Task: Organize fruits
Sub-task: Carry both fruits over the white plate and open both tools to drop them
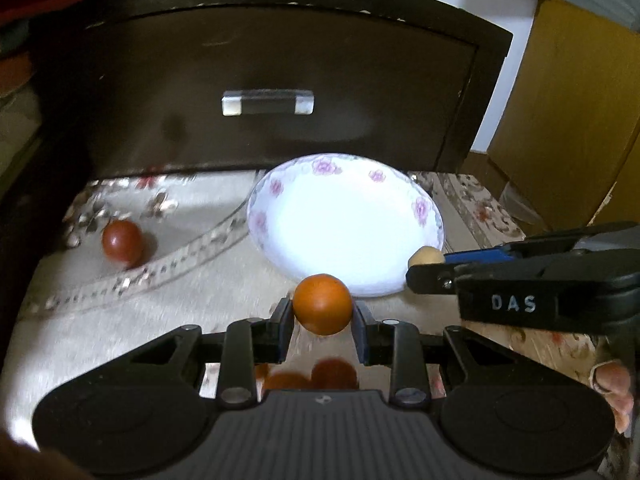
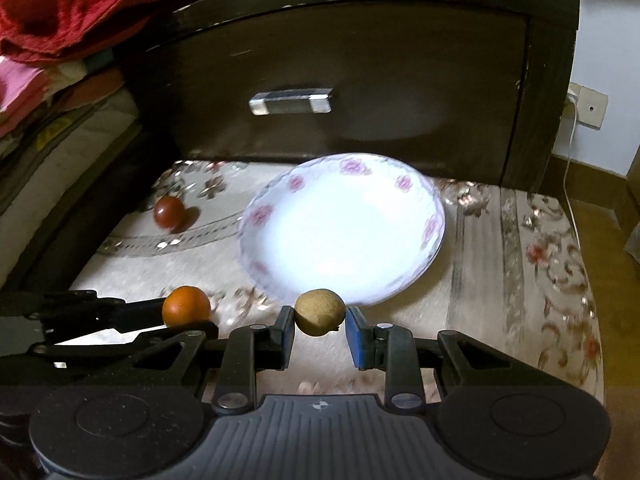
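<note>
Nearest, at the bottom centre of the left wrist view, the left gripper [image 1: 322,320] is clamped on a round orange fruit [image 1: 322,309], pinched at its widest part so it cannot roll out. The fruit hangs just short of the near rim of the plate, likely so it can be set down inside. At the bottom centre of the right wrist view, the right gripper [image 2: 320,320] likewise grips a small round tan-brown fruit [image 2: 319,311] at its sides, also just before the plate's near edge. The two tools sit side by side, each showing at the edge of the other's view.

Beyond them, in the middle of both views, lies the shallow white plate with pink flower print [image 1: 424,210], with nothing in it; I judge it to be the collecting spot. To its left, mid-left of the frame, a dark red round fruit [image 1: 122,243] rests on the pale floral cloth [image 1: 160,292], well apart from the plate.

Farthest, across the top, stands a dark wooden drawer front [image 1: 280,60] with one clear handle [image 1: 268,102].

Count: three fruits, two held and one loose; one plate; two grippers.
</note>
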